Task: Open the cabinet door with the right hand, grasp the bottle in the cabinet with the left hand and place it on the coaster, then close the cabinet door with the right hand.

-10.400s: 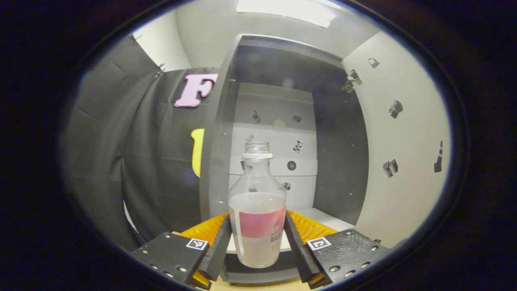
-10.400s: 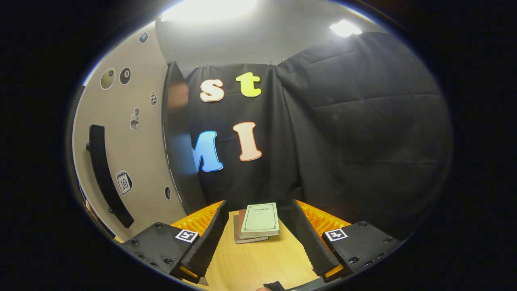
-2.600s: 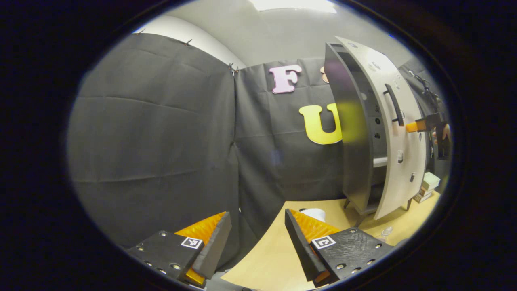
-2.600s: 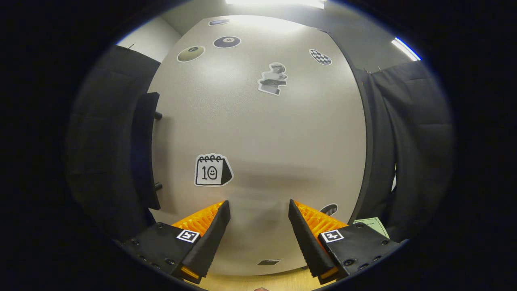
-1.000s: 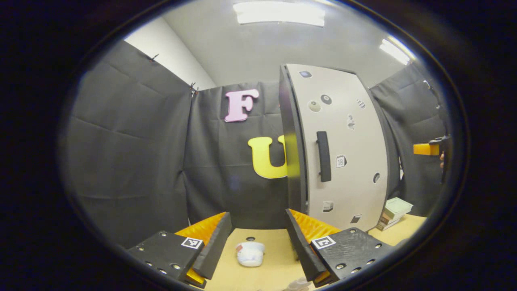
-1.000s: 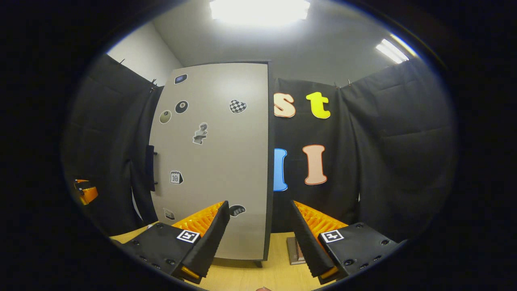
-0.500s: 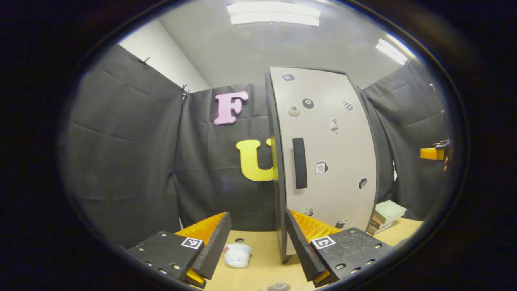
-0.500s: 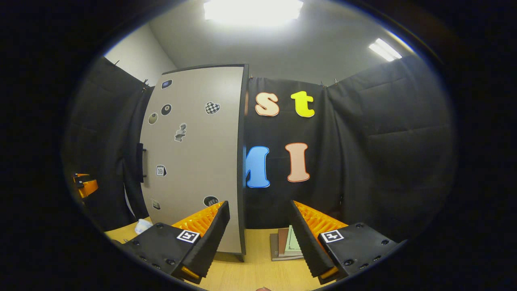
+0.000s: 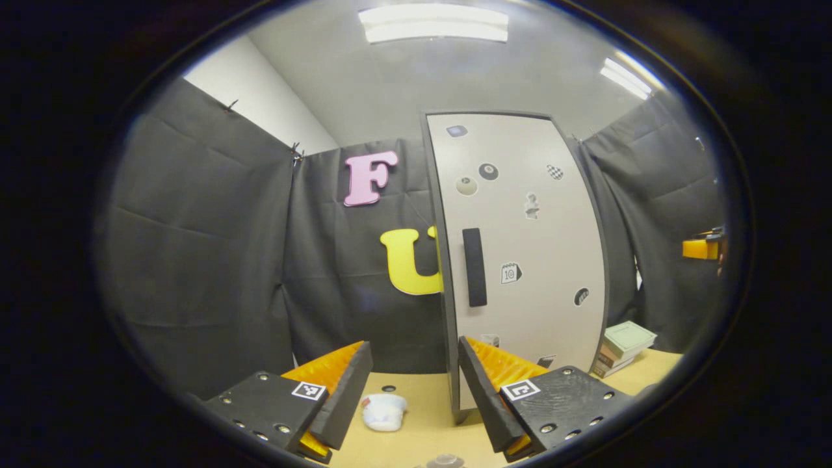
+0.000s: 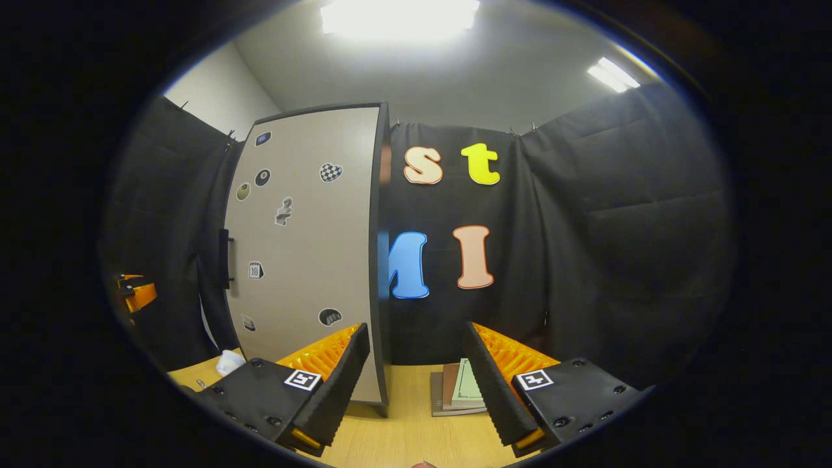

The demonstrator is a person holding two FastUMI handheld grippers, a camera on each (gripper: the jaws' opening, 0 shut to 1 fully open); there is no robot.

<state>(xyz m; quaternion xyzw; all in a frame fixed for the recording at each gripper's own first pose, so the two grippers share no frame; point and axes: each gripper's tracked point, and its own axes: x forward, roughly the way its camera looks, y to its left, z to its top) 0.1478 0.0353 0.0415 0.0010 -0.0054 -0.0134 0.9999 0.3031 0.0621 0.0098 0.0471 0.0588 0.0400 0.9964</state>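
The cabinet (image 9: 520, 260) stands on the table (image 10: 403, 442) with its door (image 10: 305, 253) flush shut, so the closing step appears complete. The left gripper (image 9: 411, 393) and right gripper (image 10: 416, 383) are both spread wide and empty, held clear of the door. The bottle (image 9: 445, 462), barely visible at 6 o'clock in the left gripper view, cannot be confirmed on a coaster.

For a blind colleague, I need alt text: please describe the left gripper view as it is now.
A closed cabinet door with a dark vertical handle and small stickers stands ahead on a wooden table. The open left gripper holds nothing; a small white object lies between its fingers' line of sight, and stacked books sit right of the cabinet.
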